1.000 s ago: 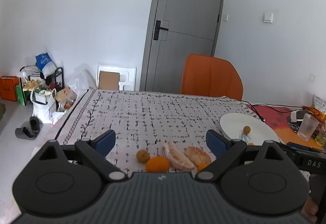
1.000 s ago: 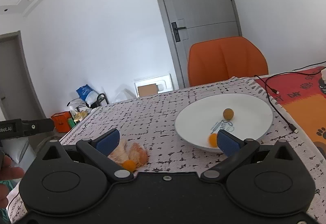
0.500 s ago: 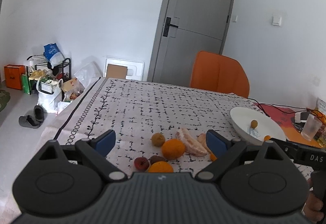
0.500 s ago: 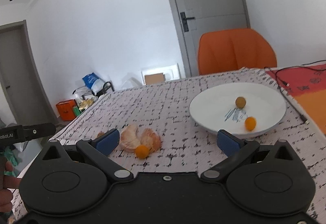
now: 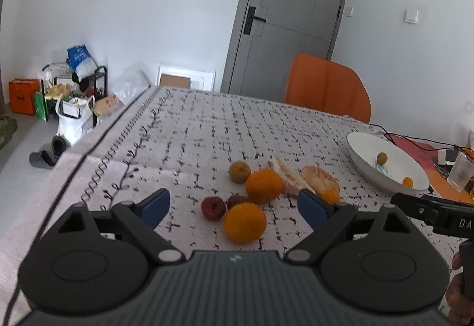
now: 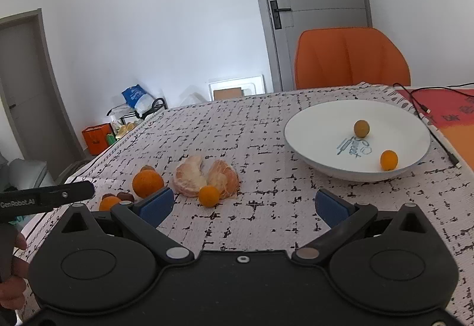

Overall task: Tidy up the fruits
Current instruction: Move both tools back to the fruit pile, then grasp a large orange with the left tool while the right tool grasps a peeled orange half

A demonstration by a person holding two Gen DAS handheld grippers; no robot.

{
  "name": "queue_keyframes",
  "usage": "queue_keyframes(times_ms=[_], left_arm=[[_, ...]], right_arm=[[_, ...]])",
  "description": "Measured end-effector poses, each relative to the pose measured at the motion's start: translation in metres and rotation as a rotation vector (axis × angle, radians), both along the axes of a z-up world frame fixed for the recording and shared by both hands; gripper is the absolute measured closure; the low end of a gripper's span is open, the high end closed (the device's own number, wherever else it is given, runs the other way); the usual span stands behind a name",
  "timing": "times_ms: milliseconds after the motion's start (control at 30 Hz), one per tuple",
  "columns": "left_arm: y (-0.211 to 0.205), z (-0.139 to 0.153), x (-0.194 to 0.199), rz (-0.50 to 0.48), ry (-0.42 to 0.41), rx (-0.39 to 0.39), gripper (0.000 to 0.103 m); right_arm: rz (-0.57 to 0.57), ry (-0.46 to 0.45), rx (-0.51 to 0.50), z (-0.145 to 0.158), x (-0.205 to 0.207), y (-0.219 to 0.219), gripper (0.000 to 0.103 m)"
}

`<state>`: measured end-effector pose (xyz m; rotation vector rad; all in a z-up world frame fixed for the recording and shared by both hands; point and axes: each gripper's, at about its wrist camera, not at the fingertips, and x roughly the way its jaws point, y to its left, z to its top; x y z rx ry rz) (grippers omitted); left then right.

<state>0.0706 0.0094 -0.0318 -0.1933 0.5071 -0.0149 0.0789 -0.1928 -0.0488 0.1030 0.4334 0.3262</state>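
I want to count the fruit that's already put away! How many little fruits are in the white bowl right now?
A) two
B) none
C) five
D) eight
A: the white bowl holds just two, a small brownish-yellow fruit and a small orange fruit; the rest lie on the tablecloth.

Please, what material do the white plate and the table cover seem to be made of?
The white plate looks like glazed ceramic: smooth, glossy, with a printed mark in the middle; melamine is also possible. The table cover looks like woven fabric with a matte finish: a fine ribbed texture and a soft fold line show across it in the left wrist view.
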Motion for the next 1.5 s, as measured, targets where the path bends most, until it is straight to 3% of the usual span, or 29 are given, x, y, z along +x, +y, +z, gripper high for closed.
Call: queue_keyframes(times_ms=[267, 467, 700, 833, 1500], left_arm=[[-0.008, -0.013, 0.011, 0.027, 0.033, 0.025, 0.011], [-0.014, -0.021, 0.021, 0.027, 0.061, 0.029, 0.021], [-0.013, -0.03, 0.028, 0.026, 0.106, -0.014, 0.066], [-0.009, -0.028, 0.026, 0.03, 0.111, -0.04, 0.066], [0.031, -0.012, 0.02, 0.13, 0.052, -0.062, 0.066]], right_arm=[[0.019, 0.011, -0.024, -0.006, 0.007, 0.007, 0.0], [0.023, 0.023, -0.021, -0.008, 0.016, 0.007, 0.001], [0.047, 0.04, -0.023, -0.012, 0.027, 0.014, 0.001], [0.061, 0.064, -0.024, -0.014, 0.037, 0.02, 0.002], [0.099, 0.133, -0.071, -0.003, 0.078, 0.043, 0.036]])
